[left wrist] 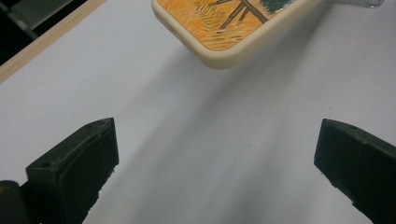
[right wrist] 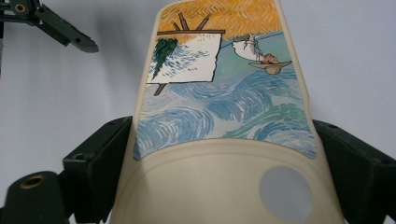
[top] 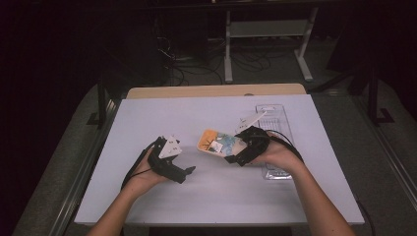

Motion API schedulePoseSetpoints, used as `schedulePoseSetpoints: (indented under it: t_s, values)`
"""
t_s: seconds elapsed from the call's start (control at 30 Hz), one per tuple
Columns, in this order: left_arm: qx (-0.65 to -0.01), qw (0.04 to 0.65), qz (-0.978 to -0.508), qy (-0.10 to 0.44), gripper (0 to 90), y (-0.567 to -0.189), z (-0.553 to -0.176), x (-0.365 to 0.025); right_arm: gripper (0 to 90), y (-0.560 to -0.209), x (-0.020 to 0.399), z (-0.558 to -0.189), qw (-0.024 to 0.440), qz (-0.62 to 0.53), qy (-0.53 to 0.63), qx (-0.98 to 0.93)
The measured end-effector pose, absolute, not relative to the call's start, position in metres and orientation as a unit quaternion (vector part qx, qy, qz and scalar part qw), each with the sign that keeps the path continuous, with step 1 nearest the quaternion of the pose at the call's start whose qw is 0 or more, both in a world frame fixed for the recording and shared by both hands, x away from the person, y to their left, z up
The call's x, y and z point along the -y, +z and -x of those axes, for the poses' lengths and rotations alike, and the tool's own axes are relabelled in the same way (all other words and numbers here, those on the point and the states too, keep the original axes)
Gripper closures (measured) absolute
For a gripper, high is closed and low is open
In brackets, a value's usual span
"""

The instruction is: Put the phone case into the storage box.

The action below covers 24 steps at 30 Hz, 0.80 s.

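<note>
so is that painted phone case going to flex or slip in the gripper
The phone case probably stays fairly stiff: it juts straight out of the right gripper without sagging. Its smooth cream rim looks slippery, so it may slide. It looks thin and light.

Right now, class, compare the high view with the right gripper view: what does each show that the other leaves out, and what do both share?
High view alone: the whole white table, the clear plastic tray at its right, both of the person's forearms, and the floor cables beyond.

Right gripper view alone: the painted phone case in close detail, with its easel picture, blue swirls and a grey round spot, clamped between the right tongs.

Both: the case held by the right tongs above the table, and the left tongs open nearby.
</note>
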State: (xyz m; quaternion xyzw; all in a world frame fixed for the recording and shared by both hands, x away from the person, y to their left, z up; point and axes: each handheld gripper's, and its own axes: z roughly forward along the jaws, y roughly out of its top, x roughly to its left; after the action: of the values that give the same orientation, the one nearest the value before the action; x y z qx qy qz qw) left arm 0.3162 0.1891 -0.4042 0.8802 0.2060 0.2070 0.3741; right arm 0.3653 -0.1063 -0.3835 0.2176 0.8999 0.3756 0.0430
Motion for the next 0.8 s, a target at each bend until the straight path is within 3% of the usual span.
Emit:
schedulePoseSetpoints:
  t_s: [0.8]
  values:
    - [-0.134,0.33,-0.884,0.304,0.0,-0.408,-0.306,-0.181,10.3,-0.384,0.106,-0.366,0.045,-0.218,0.376,-0.899]
